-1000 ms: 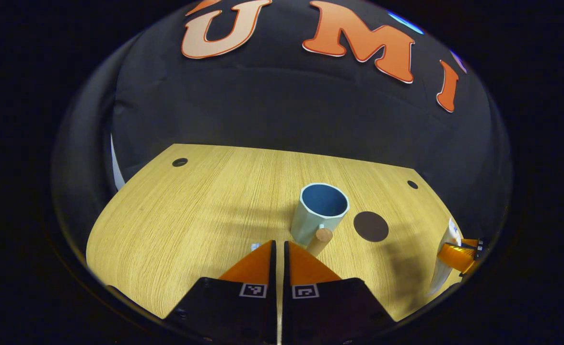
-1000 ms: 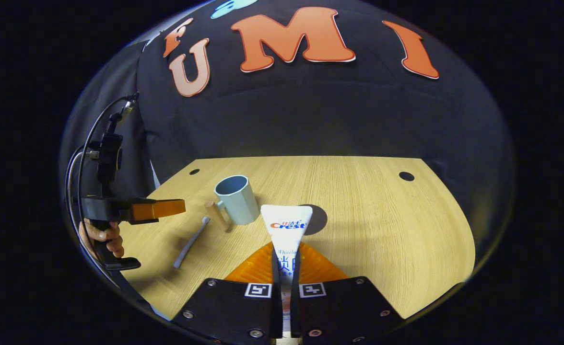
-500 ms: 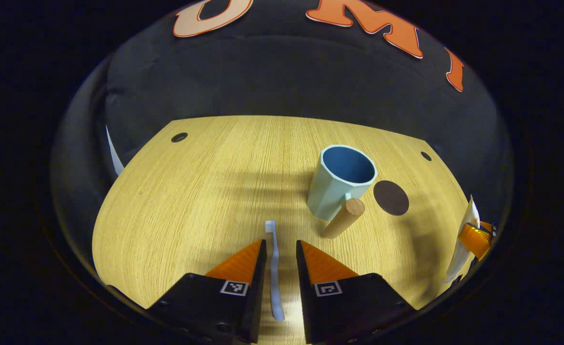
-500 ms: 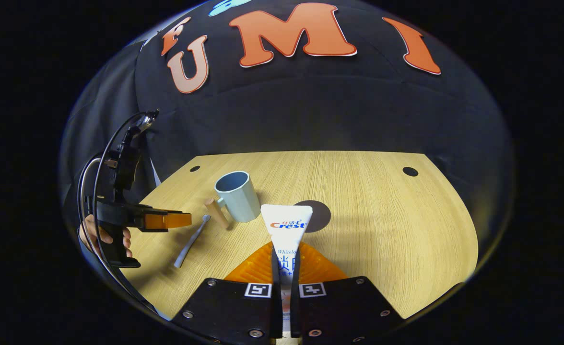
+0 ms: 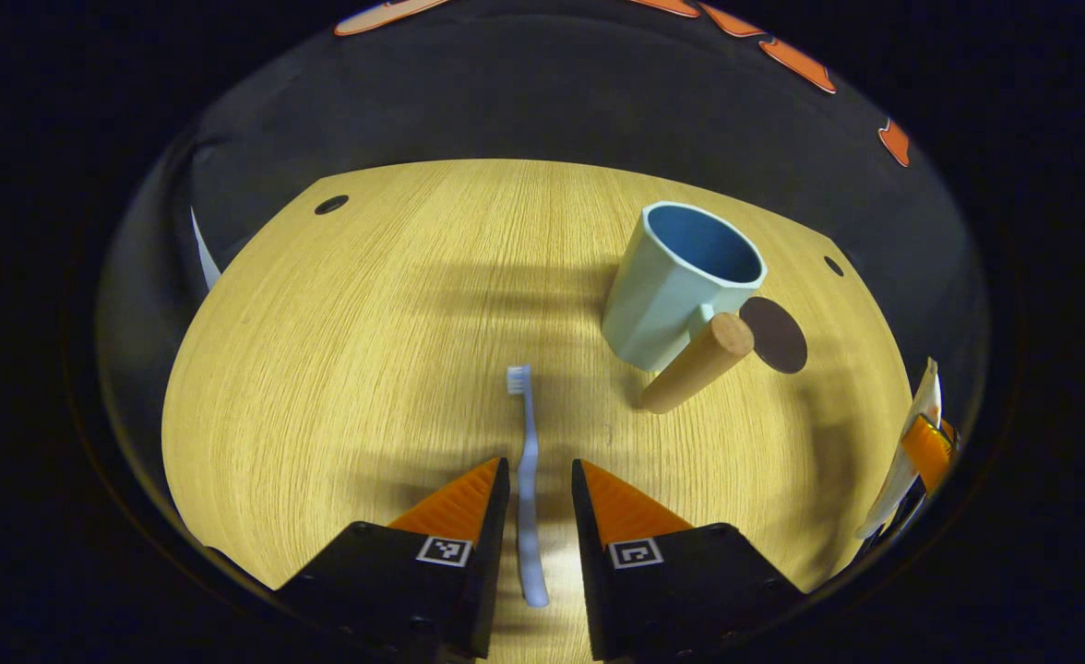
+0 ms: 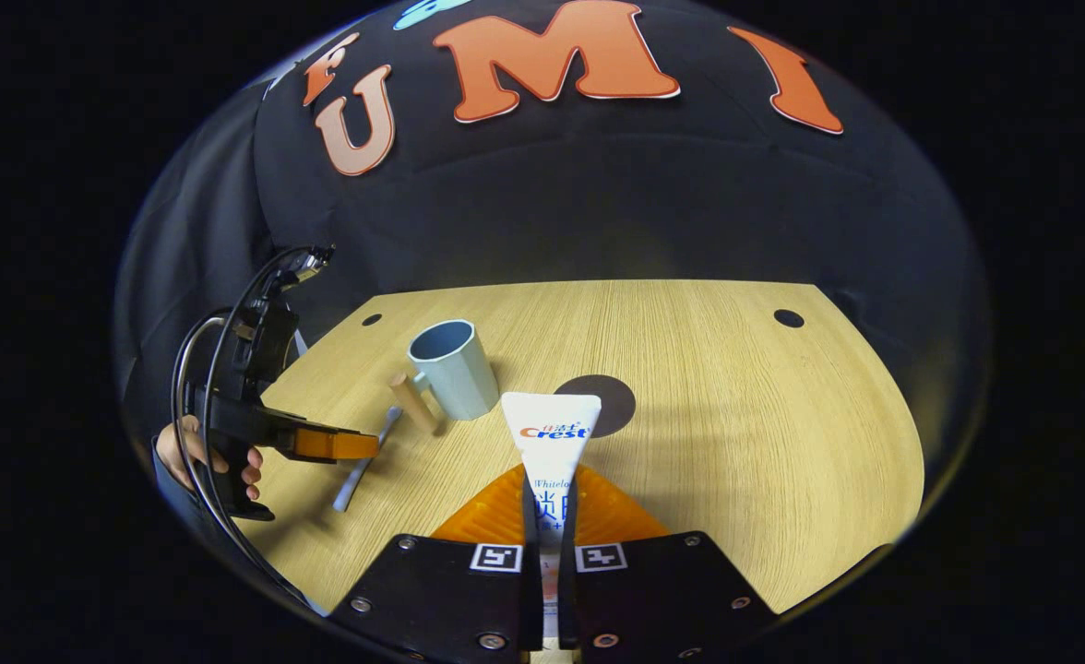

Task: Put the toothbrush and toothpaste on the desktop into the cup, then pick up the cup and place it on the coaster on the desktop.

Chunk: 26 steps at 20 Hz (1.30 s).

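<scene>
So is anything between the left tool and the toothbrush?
Nothing visible. The toothbrush lies flat on the desktop, its handle running between the open fingers of the left tool, which don't yet press it.

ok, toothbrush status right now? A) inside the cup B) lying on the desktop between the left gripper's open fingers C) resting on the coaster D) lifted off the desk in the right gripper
B: the toothbrush lies flat on the desktop, its handle in the gap of the left gripper, whose fingers stand apart on either side; the cup is empty, and the right gripper is shut on the toothpaste tube.
</scene>
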Available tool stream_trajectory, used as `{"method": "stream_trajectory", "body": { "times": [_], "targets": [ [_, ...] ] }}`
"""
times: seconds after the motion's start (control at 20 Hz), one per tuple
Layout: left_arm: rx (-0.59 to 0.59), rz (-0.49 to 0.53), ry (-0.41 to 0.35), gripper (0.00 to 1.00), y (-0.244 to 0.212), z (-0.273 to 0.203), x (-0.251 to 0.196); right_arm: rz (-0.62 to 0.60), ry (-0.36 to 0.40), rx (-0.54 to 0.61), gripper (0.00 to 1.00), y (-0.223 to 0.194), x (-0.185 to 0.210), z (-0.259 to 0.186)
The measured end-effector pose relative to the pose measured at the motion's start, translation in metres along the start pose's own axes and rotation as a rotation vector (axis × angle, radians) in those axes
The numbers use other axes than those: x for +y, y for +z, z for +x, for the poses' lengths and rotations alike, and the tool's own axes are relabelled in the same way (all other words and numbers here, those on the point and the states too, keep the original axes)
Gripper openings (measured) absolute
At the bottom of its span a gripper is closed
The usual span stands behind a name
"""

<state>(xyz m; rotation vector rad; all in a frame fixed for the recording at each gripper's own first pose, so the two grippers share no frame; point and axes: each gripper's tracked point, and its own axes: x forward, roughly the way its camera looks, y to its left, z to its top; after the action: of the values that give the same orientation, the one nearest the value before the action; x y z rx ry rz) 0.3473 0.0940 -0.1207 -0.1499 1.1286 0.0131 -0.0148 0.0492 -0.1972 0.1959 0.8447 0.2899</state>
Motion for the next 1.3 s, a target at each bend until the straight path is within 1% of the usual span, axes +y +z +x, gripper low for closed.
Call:
{"method": "stream_trajectory", "body": {
  "times": [0.15,0.25,0.3,0.4,0.45,0.5,0.65,0.9,1.15,1.25,1.3],
  "targets": [
    [0.019,0.002,0.021,0.4,-0.001,0.004,0.001,0.011,0.001,0.007,0.06,-0.003,-0.001,0.002],
    [0.029,-0.001,0.04,0.34,0.0,0.006,0.008,0.019,0.003,0.01,0.06,-0.004,-0.002,0.002],
    [0.023,0.003,0.045,0.29,0.003,0.013,0.011,0.022,0.002,0.009,0.07,-0.003,-0.003,0.002],
    [0.011,0.002,0.067,0.26,0.003,0.014,0.012,0.026,-0.004,0.007,0.06,-0.004,-0.004,0.001],
    [0.009,-0.006,0.073,0.19,0.004,0.009,0.012,0.026,-0.004,0.008,0.07,-0.004,-0.006,0.001],
    [0.006,-0.003,0.066,0.09,0.004,0.009,0.014,0.029,-0.004,0.007,0.06,-0.005,-0.008,0.001],
    [-0.007,-0.018,0.056,0.04,0.006,0.005,0.017,0.034,-0.003,0.017,0.06,-0.008,-0.008,0.003],
    [-0.058,-0.012,0.066,0.02,0.009,0.001,0.023,0.034,0.005,0.013,0.07,-0.009,-0.006,0.005],
    [-0.186,-0.02,0.085,0.02,0.034,-0.022,0.035,0.043,0.003,-0.014,0.07,-0.004,-0.008,0.0],
    [-0.245,-0.016,0.05,0.02,0.047,-0.031,0.026,0.048,0.011,-0.018,0.07,-0.004,-0.005,-0.003],
    [-0.275,-0.014,0.046,0.02,0.055,-0.036,0.025,0.049,0.018,-0.023,0.07,-0.002,-0.003,-0.003]
  ]
}}
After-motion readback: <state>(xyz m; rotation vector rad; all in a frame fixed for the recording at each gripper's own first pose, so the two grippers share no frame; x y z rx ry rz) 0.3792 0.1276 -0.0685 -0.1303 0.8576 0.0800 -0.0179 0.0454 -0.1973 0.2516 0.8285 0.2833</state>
